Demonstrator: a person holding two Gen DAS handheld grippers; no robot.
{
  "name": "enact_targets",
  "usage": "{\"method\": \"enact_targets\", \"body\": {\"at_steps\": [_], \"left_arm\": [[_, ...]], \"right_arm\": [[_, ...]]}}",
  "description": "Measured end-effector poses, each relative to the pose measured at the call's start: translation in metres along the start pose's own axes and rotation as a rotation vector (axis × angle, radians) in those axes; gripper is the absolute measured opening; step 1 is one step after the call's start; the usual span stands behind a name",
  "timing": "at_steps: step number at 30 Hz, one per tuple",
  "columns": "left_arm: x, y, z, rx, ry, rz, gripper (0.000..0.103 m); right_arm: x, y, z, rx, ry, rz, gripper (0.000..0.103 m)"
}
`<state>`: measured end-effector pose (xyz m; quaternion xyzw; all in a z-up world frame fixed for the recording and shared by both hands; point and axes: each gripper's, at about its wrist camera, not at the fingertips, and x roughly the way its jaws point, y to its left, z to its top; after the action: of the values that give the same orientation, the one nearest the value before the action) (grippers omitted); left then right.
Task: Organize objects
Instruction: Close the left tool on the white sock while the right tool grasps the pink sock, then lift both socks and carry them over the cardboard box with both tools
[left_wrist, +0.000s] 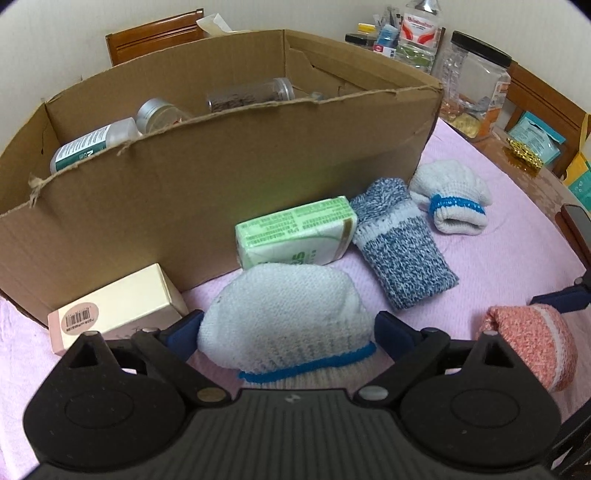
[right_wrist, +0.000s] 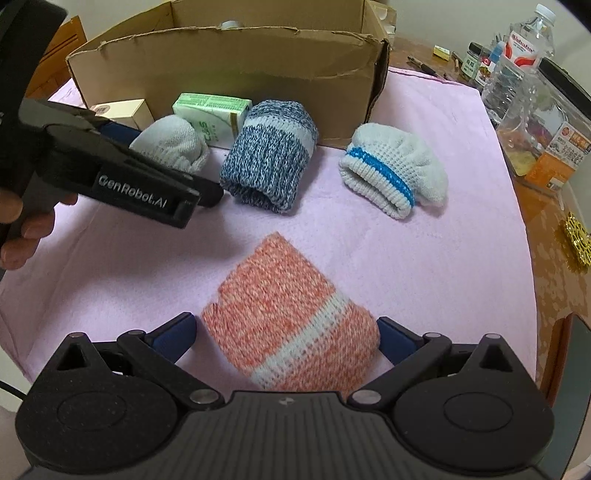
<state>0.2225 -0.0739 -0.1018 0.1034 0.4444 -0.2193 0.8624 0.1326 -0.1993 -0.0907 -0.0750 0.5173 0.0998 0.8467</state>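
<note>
A rolled white sock with a blue band (left_wrist: 284, 314) lies on the pink cloth between the jaws of my left gripper (left_wrist: 290, 325). The blue pads sit close at both sides without squeezing it, so the gripper is open. A rolled pink sock (right_wrist: 288, 314) lies between the jaws of my right gripper (right_wrist: 284, 325), also open, with a gap at the left pad. Beyond lie a blue marled sock (left_wrist: 399, 243), a second white sock (left_wrist: 450, 199), a green tissue pack (left_wrist: 295, 232) and a cream carton (left_wrist: 118, 306), all in front of the cardboard box (left_wrist: 221, 166).
The box holds a white bottle (left_wrist: 92, 144), a silver-lidded jar (left_wrist: 159, 114) and a clear tube (left_wrist: 251, 94). A plastic jar (left_wrist: 476, 85), water bottles (right_wrist: 524, 44) and small items crowd the wooden table past the cloth's right edge. A hand (right_wrist: 22, 229) holds the left gripper.
</note>
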Motion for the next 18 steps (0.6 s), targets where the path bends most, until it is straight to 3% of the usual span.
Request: {"method": "enact_targets", "body": {"at_steps": [8,14,18], "left_arm": [[-0.008,0.001,-0.002,0.017,0.005,-0.027,0.083],[-0.014,0.002,0.001,0.006,0.037,-0.091,0.082],[-0.021,0.001,0.004,0.031,0.042,-0.091,0.082]], "right_arm": [[-0.005,0.0,0.005,-0.008,0.001,-0.009,0.091],[-0.008,-0.004,0.008,-0.012,0.014,0.0,0.084],[-0.011,-0.003,0.011,-0.028,0.018,0.0,0.082]]}}
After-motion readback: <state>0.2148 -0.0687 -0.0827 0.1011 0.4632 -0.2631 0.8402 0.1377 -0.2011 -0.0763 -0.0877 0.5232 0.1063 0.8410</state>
